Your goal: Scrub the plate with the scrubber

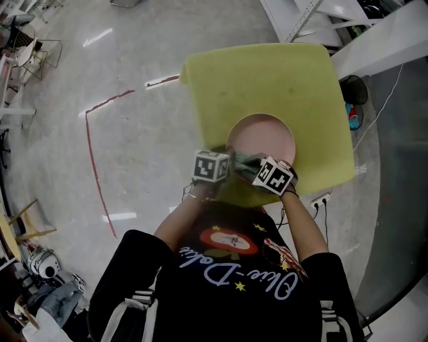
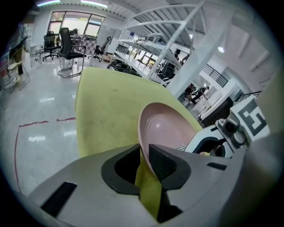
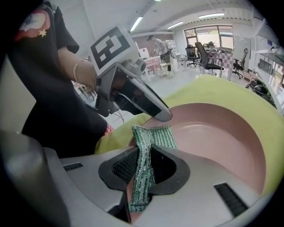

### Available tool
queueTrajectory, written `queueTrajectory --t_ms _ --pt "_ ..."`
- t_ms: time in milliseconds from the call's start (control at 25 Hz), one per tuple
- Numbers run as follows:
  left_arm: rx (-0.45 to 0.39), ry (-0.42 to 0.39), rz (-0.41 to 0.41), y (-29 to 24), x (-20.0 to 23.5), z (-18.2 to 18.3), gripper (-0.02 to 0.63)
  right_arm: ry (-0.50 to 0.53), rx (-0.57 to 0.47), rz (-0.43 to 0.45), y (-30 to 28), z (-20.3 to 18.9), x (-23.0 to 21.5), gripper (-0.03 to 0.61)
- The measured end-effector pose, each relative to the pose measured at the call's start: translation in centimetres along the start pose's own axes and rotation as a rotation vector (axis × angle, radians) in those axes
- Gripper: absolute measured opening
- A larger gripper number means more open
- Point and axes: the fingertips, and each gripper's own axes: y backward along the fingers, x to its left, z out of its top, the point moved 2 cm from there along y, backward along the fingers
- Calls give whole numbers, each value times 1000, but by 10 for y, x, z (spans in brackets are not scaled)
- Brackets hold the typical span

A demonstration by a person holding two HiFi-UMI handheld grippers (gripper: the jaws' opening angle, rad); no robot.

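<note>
A pink plate [image 1: 262, 137] lies on the yellow-green table top [image 1: 267, 73], close to its near edge. My left gripper [image 1: 227, 160] is shut on the plate's near-left rim; in the left gripper view the rim [image 2: 146, 150] runs down between the two pads of the left gripper [image 2: 143, 158]. My right gripper [image 3: 143, 166] is shut on a green mesh scrubber [image 3: 155, 135]. The scrubber's free end rests on the plate [image 3: 213, 137] just inside the rim, right beside the left gripper [image 3: 162, 116]. From the head view the scrubber [image 1: 242, 160] shows between the two marker cubes.
The table top's near edge [image 1: 281, 194] is under my hands. Grey floor with a red tape line [image 1: 93, 153] spreads to the left. White shelving [image 1: 301, 20] stands behind the table, a power strip and cables [image 1: 321, 198] lie to its right. Office chairs [image 2: 66, 44] stand far off.
</note>
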Motion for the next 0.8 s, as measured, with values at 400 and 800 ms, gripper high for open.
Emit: queueTrajectory --t_ms 400,800 --pt "-2 13 19 0 -3 1 52 76 -110 -199 51 26 -42 61" --pt "-1 -5 38 3 0 1 52 129 -86 -438 70 25 -109 61"
